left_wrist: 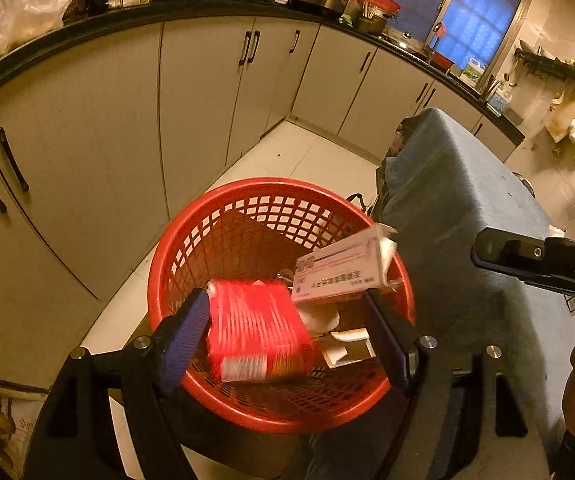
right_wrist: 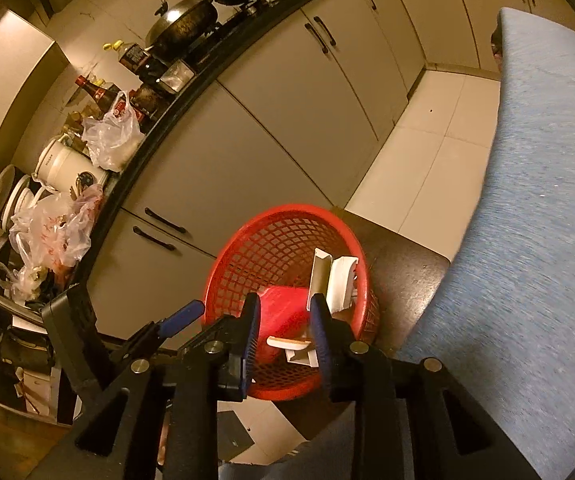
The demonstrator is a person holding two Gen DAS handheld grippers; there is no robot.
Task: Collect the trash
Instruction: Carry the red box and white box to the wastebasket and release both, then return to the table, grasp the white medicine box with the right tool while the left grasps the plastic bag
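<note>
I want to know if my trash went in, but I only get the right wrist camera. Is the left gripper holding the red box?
Observer: No. The left gripper is open, wider than the red box, which looks blurred over the red basket.
Operator: What's written on the white box?
Observer: Blue print on its long face, too small to read.
Operator: Is there a window?
Observer: Yes, a blue-lit window behind the counter.

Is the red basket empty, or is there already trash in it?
Not empty. The red basket holds a red box, a white box and paper scraps.
</note>
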